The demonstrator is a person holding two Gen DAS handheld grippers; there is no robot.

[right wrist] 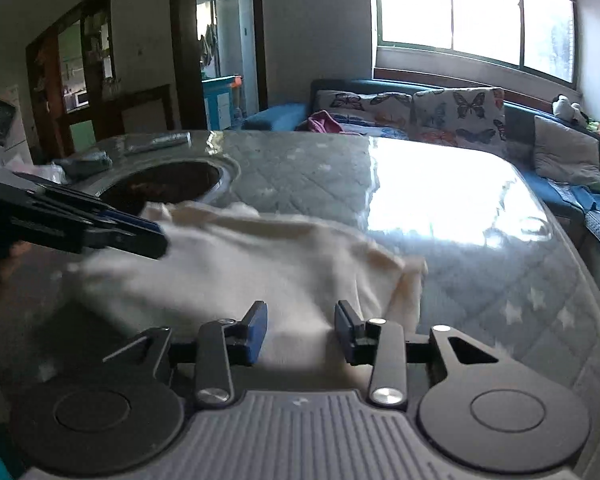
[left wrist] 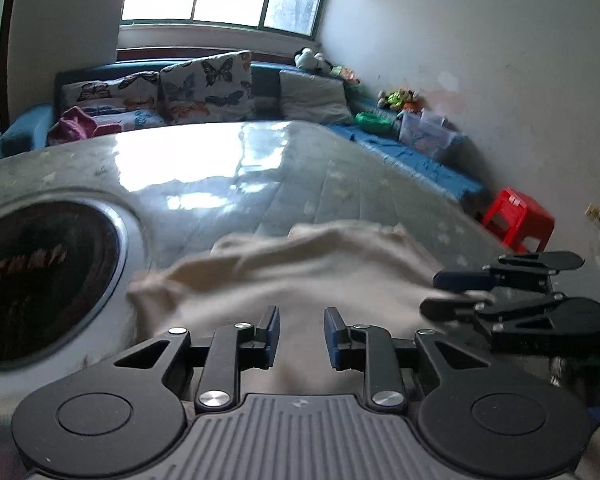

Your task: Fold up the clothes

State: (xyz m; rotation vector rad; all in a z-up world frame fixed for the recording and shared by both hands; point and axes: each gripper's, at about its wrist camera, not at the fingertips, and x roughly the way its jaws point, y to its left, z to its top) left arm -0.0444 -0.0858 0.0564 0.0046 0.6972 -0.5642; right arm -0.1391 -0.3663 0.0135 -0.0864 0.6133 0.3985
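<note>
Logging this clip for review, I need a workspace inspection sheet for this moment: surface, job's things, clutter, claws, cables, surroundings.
Surface: glossy table with a quilted star-print cover; a dark round inset is set into it.
Job's things: one cream garment, rumpled and motion-blurred, lying on the table beside the inset.
Clutter: two grey bundles at the table's far edge; what they are is unclear.
Claws: left claw and right claw both have their pads apart over the garment, nothing pinched between them.
Cables: nothing seen.
Surroundings: blue sofa with butterfly cushions, bright window, red stool, open doorway.
</note>
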